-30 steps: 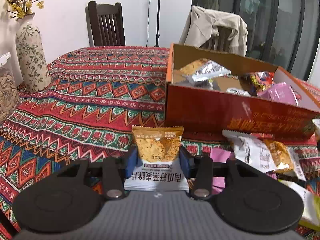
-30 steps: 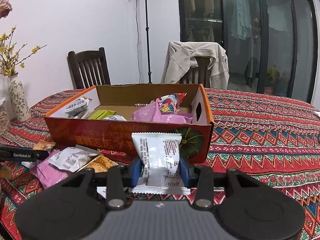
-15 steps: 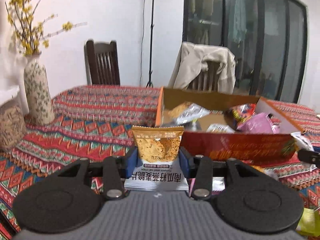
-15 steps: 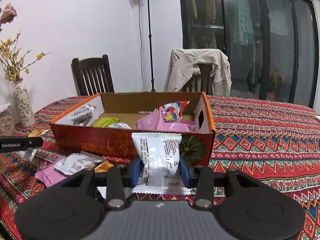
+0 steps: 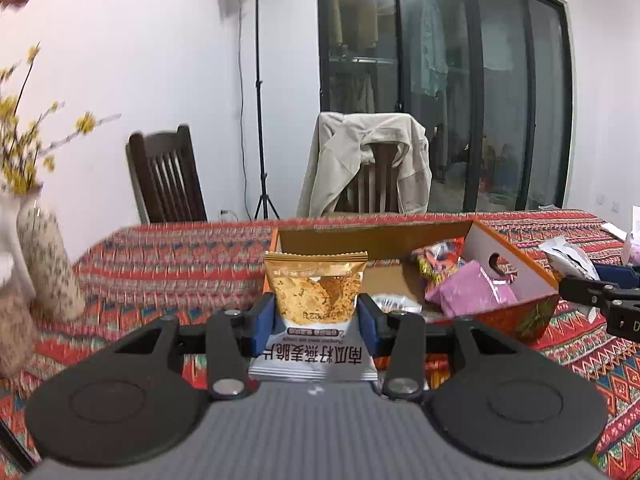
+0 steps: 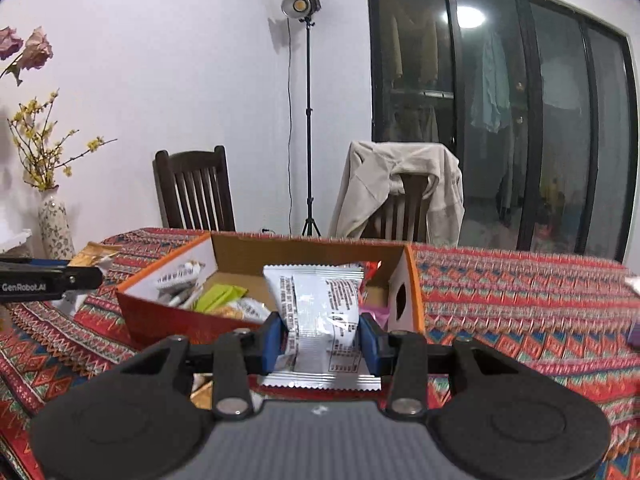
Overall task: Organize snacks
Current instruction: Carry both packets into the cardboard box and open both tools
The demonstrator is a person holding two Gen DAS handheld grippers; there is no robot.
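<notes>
My left gripper (image 5: pixel 316 322) is shut on an orange and white snack packet (image 5: pixel 316 292), held upright above the table in front of the orange cardboard box (image 5: pixel 504 264). The box holds a pink packet (image 5: pixel 468 292) and other snacks. My right gripper (image 6: pixel 320 330) is shut on a white and silver snack packet (image 6: pixel 316 304), raised just before the near wall of the same box (image 6: pixel 176 316). A green packet (image 6: pixel 218 296) and several others lie inside. Each gripper shows at the other view's edge: the right gripper (image 5: pixel 600 294), the left gripper (image 6: pixel 52 278).
The table has a red patterned cloth (image 6: pixel 520 304). A speckled vase (image 5: pixel 48 256) with yellow blossoms stands at the left. Two dark wooden chairs (image 6: pixel 194 190) stand behind the table, one draped with a beige jacket (image 6: pixel 400 184). A light stand (image 6: pixel 308 120) rises by the wall.
Both grippers have risen with their packets still held. The views tilted upward, so the box sits lower in frame and the loose snacks on the cloth have dropped out of sight.
</notes>
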